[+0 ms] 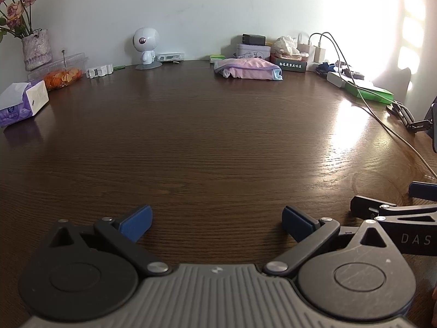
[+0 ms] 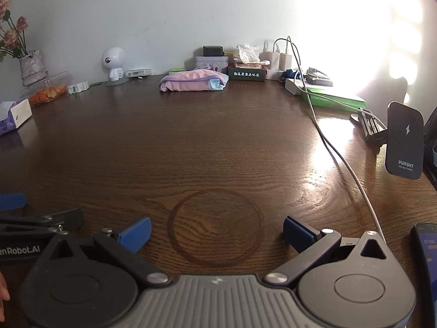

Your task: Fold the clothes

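Note:
A folded pink garment with pale blue trim (image 1: 247, 68) lies at the far side of the dark wooden table (image 1: 207, 142), close to the wall; the right wrist view shows the garment (image 2: 194, 81) there too. My left gripper (image 1: 217, 222) rests low over the near table edge, open, its blue pads wide apart with bare wood between them. My right gripper (image 2: 217, 231) sits beside it, also open and holding nothing, above a ring stain in the wood. Each gripper shows at the edge of the other's view: the right gripper (image 1: 396, 205) and the left gripper (image 2: 32, 213).
A tissue box (image 1: 23, 102), a vase of flowers (image 1: 37, 49), a snack container (image 1: 61, 75) and a white robot figure (image 1: 146, 46) line the left and back. Tins, chargers and a white cable (image 2: 336, 150) crowd the right, with a charger stand (image 2: 405, 140) and a phone (image 2: 426, 262).

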